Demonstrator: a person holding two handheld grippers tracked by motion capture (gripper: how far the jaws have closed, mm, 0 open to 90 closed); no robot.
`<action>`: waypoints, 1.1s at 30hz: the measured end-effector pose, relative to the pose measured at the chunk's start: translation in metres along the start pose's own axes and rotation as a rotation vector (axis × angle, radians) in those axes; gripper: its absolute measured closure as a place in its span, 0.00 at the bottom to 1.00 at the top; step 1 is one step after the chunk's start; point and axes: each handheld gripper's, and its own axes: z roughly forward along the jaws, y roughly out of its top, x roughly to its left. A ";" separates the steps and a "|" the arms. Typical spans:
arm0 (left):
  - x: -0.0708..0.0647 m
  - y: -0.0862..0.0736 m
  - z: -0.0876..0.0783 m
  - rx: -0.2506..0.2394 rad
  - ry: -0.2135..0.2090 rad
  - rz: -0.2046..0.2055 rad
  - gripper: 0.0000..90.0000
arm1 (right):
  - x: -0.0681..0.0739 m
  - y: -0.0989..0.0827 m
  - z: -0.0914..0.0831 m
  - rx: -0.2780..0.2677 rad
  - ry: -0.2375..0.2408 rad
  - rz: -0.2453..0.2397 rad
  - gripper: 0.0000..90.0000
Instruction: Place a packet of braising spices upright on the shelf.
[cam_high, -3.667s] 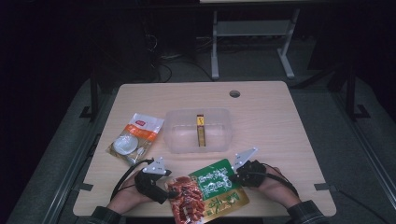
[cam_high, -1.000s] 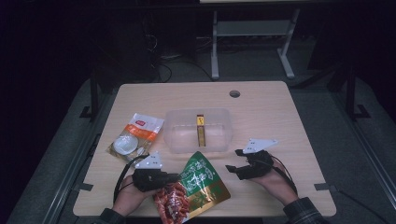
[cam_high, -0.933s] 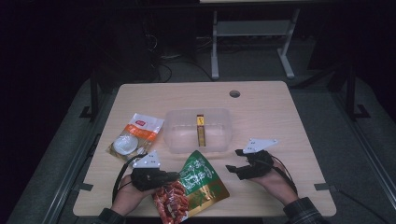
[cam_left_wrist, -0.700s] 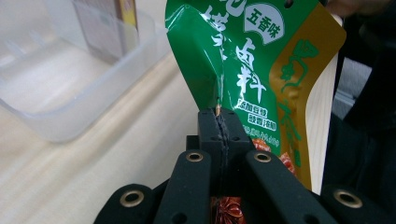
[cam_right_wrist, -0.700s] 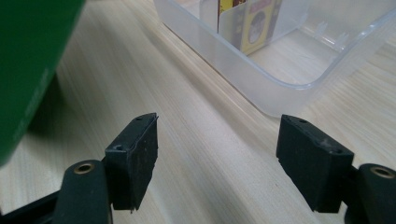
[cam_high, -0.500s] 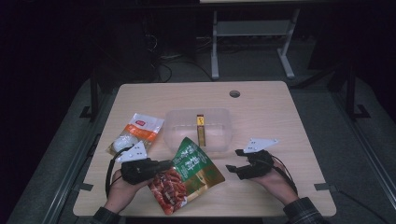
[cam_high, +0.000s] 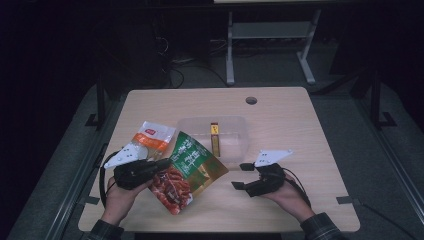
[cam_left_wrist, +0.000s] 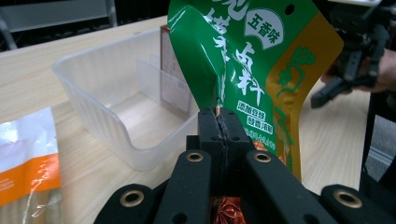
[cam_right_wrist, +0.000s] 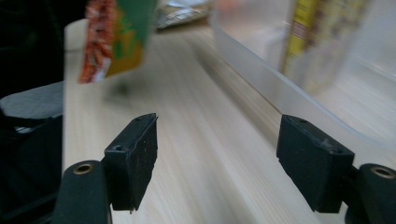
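Table: pale wood-grain laminate, rounded corners, one round cable hole near the far edge.

Clear bin: translucent plastic, rectangular, rounded corners, low walls, slightly frosted. In the left gripper view a thin divider wall shows inside it. A slim yellow box with a red end stands on edge against that divider.

Green snack pouch: glossy crinkled foil-plastic, flat pillow shape, green top with white print, yellow side panel, red-orange lower part showing the food picture. It's off the table surface, tilted, hanging just at the bin's near-left corner, overlapping the bin's rim in the high view. In the left gripper view its creased edge runs straight down into the jaws.

Orange-and-white pouch: shiny clear/white film with an orange band and a red label, lying flat on the table left of the bin, far side of the left hand.

Left gripper: matte black jaws pressed together, pinching the green snack pouch by a folded seam at its left edge. Grey three-cornered plate on top.

Right gripper: black blocky pads spread wide, nothing between them, low over bare tabletop just right of the pouch and near the bin's front wall.
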 end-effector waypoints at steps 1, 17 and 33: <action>0.000 0.000 -0.001 0.000 0.002 -0.002 1.00 | 0.002 0.003 0.003 -0.004 0.004 -0.008 0.32; -0.004 0.002 0.000 -0.040 -0.003 -0.007 1.00 | 0.018 0.036 0.055 -0.135 0.164 0.053 0.47; -0.004 -0.002 0.003 -0.048 -0.023 -0.026 1.00 | 0.016 0.045 0.055 -0.172 0.235 0.057 0.98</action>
